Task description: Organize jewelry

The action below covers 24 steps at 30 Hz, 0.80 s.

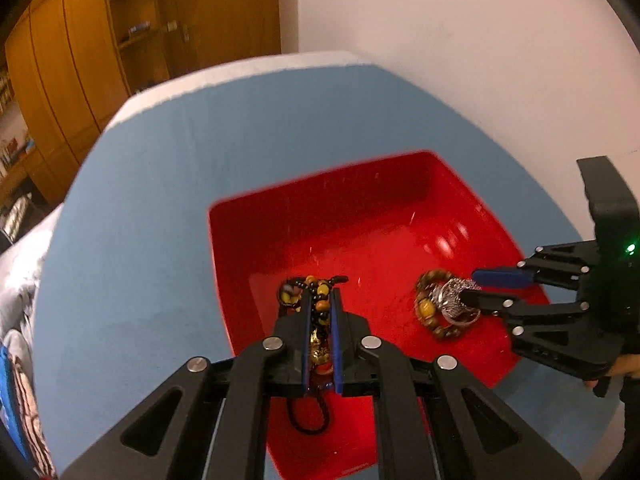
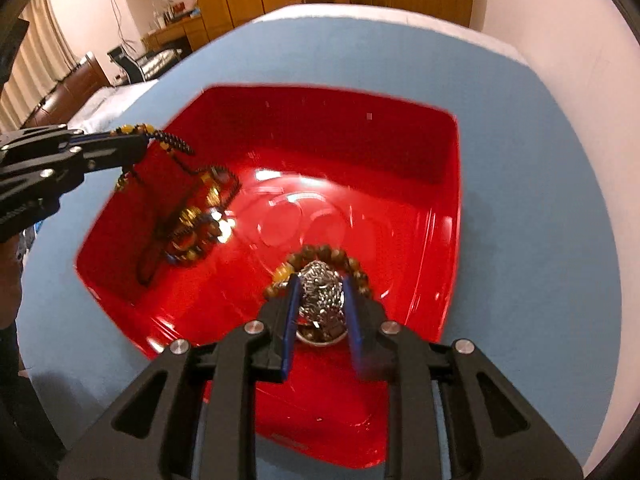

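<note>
A red tray [image 1: 328,208] [image 2: 328,120] sits on a blue-covered table. My left gripper [image 1: 322,295] [image 2: 138,141] is shut on a black-corded necklace with yellow beads and a gold pendant [image 1: 320,350]. In the right wrist view the necklace [image 2: 192,216] hangs from it down to the tray's left side. My right gripper [image 2: 321,280] [image 1: 470,286] is low over the tray floor. Its jaws stand slightly apart around a silver ornate piece [image 2: 322,294] [image 1: 454,298]. That piece lies on a brown bead bracelet [image 2: 320,251] [image 1: 426,300].
The blue tabletop [image 1: 160,240] [image 2: 520,200] surrounds the tray on all sides. A white wall [image 1: 460,60] stands close behind and to the right. Wooden wardrobes [image 1: 80,60] and a bed [image 2: 104,104] lie beyond the table's far left edge.
</note>
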Each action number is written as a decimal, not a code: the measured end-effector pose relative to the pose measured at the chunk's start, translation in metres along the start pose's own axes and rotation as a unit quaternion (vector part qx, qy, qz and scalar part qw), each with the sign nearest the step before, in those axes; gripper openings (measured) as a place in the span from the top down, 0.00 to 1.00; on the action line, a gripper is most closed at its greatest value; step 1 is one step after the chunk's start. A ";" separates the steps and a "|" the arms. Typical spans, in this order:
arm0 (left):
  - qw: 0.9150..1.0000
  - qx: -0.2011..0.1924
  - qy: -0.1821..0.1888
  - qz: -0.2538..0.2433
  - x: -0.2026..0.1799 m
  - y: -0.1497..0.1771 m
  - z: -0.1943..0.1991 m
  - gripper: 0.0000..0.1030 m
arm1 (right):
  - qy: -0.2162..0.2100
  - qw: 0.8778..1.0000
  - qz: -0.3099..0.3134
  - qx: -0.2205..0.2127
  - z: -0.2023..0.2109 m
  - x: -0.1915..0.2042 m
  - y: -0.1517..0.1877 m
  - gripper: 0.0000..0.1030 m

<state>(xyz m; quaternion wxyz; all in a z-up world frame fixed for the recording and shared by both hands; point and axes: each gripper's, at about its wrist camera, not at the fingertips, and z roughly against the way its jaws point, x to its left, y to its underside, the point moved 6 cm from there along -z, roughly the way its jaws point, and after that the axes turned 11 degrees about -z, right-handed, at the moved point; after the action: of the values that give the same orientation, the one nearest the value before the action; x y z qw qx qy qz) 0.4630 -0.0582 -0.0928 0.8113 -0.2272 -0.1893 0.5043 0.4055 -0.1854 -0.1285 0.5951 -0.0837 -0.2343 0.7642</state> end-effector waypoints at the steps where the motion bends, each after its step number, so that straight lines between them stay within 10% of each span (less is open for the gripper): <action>1: 1.000 0.001 -0.003 0.003 0.001 0.003 -0.003 0.91 | 0.001 1.000 0.005 -0.003 0.000 0.002 0.001 0.68; 8: 1.000 -0.024 -0.014 0.012 -0.003 0.016 0.013 0.47 | 0.001 1.000 0.011 -0.017 0.013 0.009 0.011 0.50; 24: 0.994 -0.065 -0.072 0.045 0.000 0.056 0.092 0.19 | -0.030 0.997 -0.024 -0.073 0.093 0.030 0.039 0.10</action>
<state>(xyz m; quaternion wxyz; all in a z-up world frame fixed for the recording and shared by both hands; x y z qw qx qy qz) 0.3723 -0.0204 -0.0486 0.7559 -0.2506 -0.2687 0.5419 0.3256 -0.1880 -0.0604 0.5983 -0.0981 -0.3096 0.7325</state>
